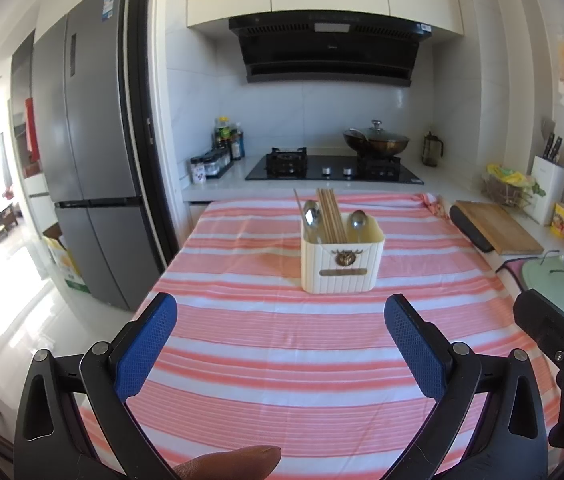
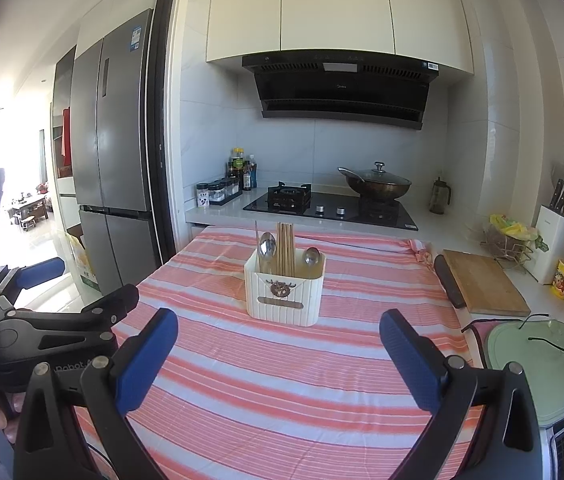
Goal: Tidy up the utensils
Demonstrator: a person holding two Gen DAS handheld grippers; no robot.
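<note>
My left gripper (image 1: 280, 342) is spread wide, nothing between the blue pads, hovering above the striped tablecloth (image 1: 242, 360). A fingertip (image 1: 238, 460) of mine shows at the bottom edge of the left wrist view. My right gripper (image 2: 278, 354) is spread wide too, empty, over the same cloth, with the left gripper's black frame off to its left side.

Ahead of both, near the middle of the table, stands the cream utensil holder (image 1: 341, 262), upright, ribbed walls, a brown emblem on its front. Inside: a bundle of wooden chopsticks (image 1: 331, 216) standing up and leaning slightly back, one spoon (image 1: 310, 212) in the left part with a thin stick just left of it, another spoon (image 1: 358, 220) in the right part. Whether the holder has dividers I cannot tell.

Beyond the table: gas hob (image 1: 333, 168) with a lidded wok (image 1: 375, 142) on its right burner, condiment bottles (image 1: 228, 140) left of it, grey fridge (image 1: 86, 140) far left. On the counter to the right lie a wooden cutting board (image 1: 497, 228) and a white knife block (image 1: 547, 188).
</note>
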